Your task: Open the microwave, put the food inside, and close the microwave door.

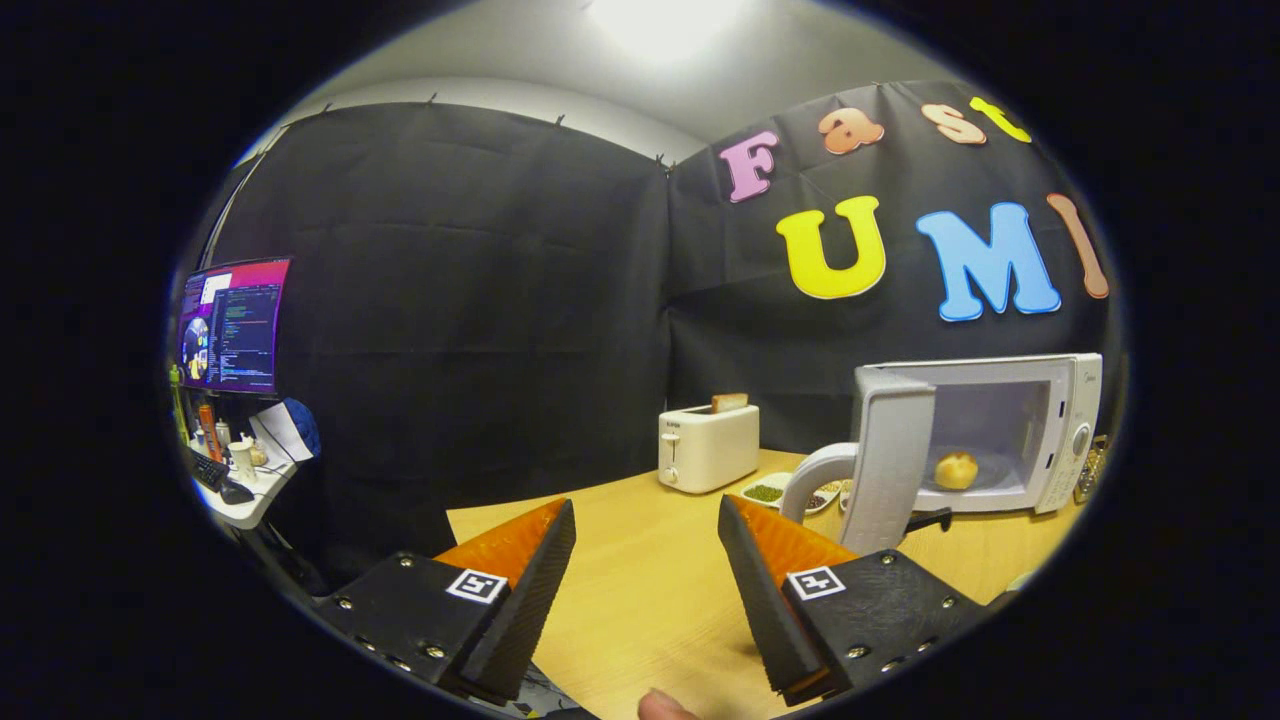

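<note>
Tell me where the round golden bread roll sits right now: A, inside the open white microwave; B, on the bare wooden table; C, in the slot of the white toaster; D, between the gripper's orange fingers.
A: the round golden bread roll rests inside the white microwave, whose door stands open, far beyond the open, empty gripper.

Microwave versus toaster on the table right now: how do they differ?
The microwave stands open, its door swung out, a bread roll inside; the toaster has a slice sticking up from its top slot. The microwave is the bigger box. Both are white. The tool is open, holding nothing.
</note>
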A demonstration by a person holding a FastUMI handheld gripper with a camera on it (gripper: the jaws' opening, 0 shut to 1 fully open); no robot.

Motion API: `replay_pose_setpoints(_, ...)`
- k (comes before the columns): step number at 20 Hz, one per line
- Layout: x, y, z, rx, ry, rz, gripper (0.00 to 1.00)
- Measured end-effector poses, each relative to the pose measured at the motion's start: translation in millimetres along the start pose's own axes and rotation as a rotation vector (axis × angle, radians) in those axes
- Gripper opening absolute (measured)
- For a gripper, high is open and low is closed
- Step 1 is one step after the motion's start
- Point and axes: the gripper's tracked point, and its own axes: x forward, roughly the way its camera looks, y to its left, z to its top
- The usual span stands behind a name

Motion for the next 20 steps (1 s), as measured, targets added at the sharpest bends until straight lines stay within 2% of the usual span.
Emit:
replay_pose_setpoints(1, 7.5, -4.2, -9.2, -0.001, 0.022, -0.020, 0.86)
replay_pose_setpoints(3, 17.8, -17.3, -15.1, -0.014, 0.002, -0.083, 0.62)
replay_pose_setpoints(4, 13.6, -28.8, -8.6, -0.036, -0.016, -0.154, 0.61)
replay_pose_setpoints(5, 20.0, -41.5, -13.3, -0.050, -0.031, -0.200, 0.45)
replay_pose_setpoints(6, 26.1, -42.1, -15.2, -0.046, -0.034, -0.202, 0.29)
replay_pose_setpoints(7, 32.0, -43.4, -22.1, -0.036, -0.020, -0.209, 0.19)
replay_pose_setpoints(8, 35.6, -50.6, -28.7, -0.028, -0.001, -0.234, 0.19)
replay_pose_setpoints(10, 37.0, -64.4, -34.9, -0.005, 0.029, -0.251, 0.07)
replay_pose_setpoints(17, 5.0, -136.9, -21.3, -0.035, 0.009, -0.383, 0.06)
replay_pose_setpoints(18, 2.1, -151.0, -19.8, -0.034, 0.003, -0.407, 0.01)
replay_pose_setpoints(20, -11.4, -182.2, -14.5, -0.015, 0.003, -0.462, 0.01)
